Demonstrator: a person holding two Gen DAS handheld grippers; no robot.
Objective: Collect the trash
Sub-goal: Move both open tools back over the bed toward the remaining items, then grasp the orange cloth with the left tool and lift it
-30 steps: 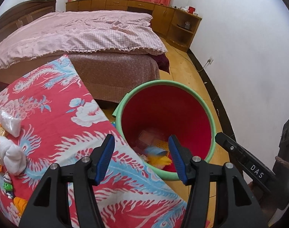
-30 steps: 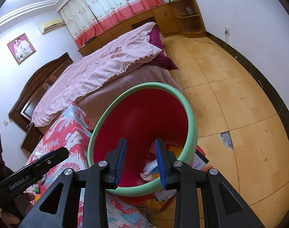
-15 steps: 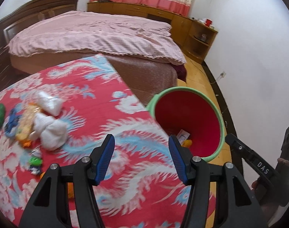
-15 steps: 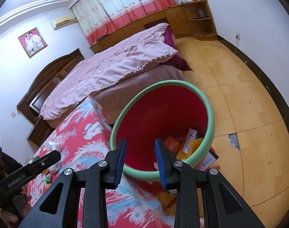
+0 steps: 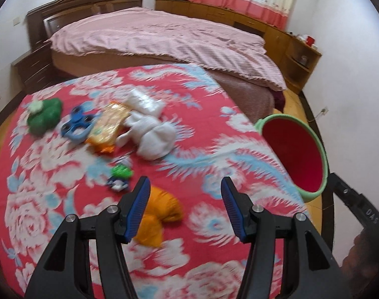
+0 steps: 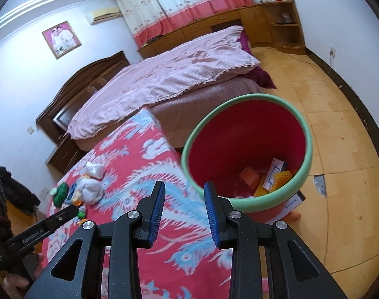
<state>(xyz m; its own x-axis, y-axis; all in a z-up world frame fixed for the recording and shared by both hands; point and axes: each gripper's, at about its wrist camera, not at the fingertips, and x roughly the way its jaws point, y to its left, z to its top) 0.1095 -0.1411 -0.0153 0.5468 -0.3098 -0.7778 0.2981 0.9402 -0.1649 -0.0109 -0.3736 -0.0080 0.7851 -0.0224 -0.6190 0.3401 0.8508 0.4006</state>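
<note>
My left gripper (image 5: 185,186) is open with nothing between its blue pads, over the red flowered table cloth (image 5: 214,154). Just left of its tip lies an orange crumpled wrapper (image 5: 162,214). Farther back lie white crumpled tissue (image 5: 153,134), a clear plastic wrapper (image 5: 145,101), an orange snack packet (image 5: 109,127), a blue spinner (image 5: 77,124), a green toy (image 5: 43,115) and a small green and blue figure (image 5: 119,175). The red bucket with a green rim (image 6: 249,149) stands beside the table, with several scraps inside. My right gripper (image 6: 184,196) is open and empty, near the bucket's rim.
A bed with a pink quilt (image 5: 164,37) stands behind the table. Wooden cabinets (image 5: 298,57) line the far wall. Yellow floor (image 6: 338,129) lies right of the bucket, with a box (image 6: 292,203) under it. The other gripper's arm (image 6: 32,234) shows at lower left.
My left gripper swung left from over the bucket to over the table, bringing the trash items into view. My right gripper drew back from the bucket mouth toward the table edge.
</note>
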